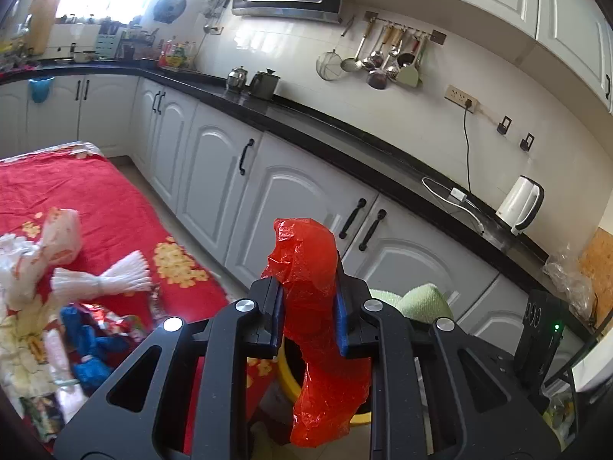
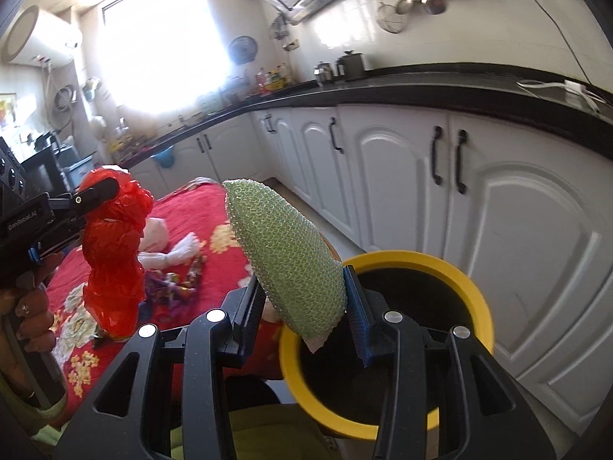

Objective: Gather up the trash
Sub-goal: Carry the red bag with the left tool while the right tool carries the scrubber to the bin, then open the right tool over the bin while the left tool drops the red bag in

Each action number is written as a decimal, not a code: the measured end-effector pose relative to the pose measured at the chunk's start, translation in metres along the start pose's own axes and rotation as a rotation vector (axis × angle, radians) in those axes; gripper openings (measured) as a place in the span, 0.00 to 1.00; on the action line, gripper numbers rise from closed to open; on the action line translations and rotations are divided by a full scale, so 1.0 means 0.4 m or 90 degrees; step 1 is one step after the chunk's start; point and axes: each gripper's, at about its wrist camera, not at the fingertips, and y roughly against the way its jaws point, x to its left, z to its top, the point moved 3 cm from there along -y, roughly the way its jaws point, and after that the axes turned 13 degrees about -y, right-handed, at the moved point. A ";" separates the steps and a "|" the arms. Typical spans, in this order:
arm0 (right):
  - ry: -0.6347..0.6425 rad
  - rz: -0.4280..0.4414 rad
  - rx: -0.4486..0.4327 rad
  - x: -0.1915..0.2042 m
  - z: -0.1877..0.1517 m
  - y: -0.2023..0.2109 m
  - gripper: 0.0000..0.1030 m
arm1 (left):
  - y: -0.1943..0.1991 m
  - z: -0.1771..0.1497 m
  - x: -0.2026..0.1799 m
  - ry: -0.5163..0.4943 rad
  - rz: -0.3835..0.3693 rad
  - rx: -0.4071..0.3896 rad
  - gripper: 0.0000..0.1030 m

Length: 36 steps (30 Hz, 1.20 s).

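Trash is in both tongs: the left tongs (image 1: pixel 308 308) pinch a crumpled red plastic bag (image 1: pixel 314 291), the right tongs (image 2: pixel 302 306) pinch a green textured sponge (image 2: pixel 287 260) above the near rim of the yellow-rimmed bin (image 2: pixel 475 291). I judge this the carrying step; next each piece must hang over the bin mouth before release. The bin stands between the tabletop (image 2: pixel 214 207) edge and the white cabinets (image 2: pixel 517 237), so room is narrow. More wrappers (image 1: pixel 92 318) lie on the tabletop.

Left gripper (image 1: pixel 309 306) jaws clamped, right gripper (image 2: pixel 306 306) jaws gripping
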 end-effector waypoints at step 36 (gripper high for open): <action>-0.134 -0.053 0.053 -0.230 -0.085 -0.053 0.41 | -0.354 -0.097 -0.110 0.022 -0.041 0.078 0.37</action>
